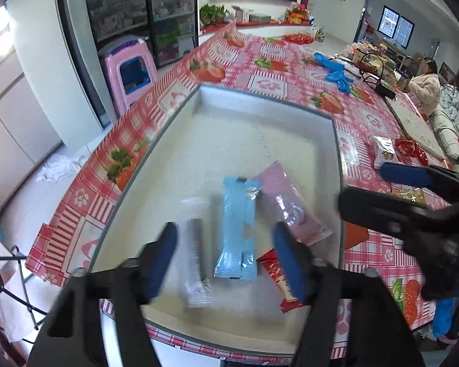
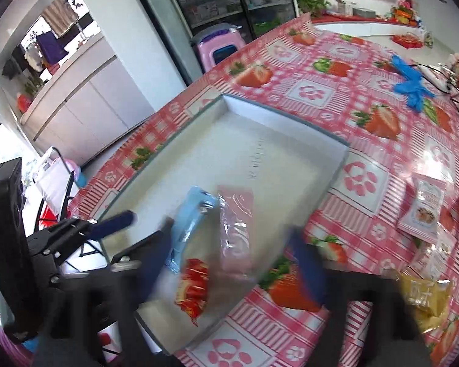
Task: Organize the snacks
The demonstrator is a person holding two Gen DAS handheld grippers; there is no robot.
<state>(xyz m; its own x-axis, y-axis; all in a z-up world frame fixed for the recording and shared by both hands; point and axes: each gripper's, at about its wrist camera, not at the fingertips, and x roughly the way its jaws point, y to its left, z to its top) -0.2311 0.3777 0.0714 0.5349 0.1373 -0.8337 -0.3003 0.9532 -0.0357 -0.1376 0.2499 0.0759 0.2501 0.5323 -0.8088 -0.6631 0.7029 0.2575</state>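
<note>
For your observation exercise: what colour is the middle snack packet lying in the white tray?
Light blue, lying between a clear packet and a pink one; seen best in the left wrist view.

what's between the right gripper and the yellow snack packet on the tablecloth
Nothing visible. The yellow snack packet lies in the open on the tablecloth, just right of the open right gripper, outside the white tray. No other packet lies between them.

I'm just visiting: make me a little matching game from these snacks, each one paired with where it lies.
Things:
1. blue packet
2. red packet
3. yellow packet
4. clear packet

Places:
A. outside the tray, on the tablecloth
B. tray, between clear and pink packet
C. tray, leftmost in the left view
D. tray's near right corner

Pairs: 1-B, 2-D, 3-A, 4-C
</note>
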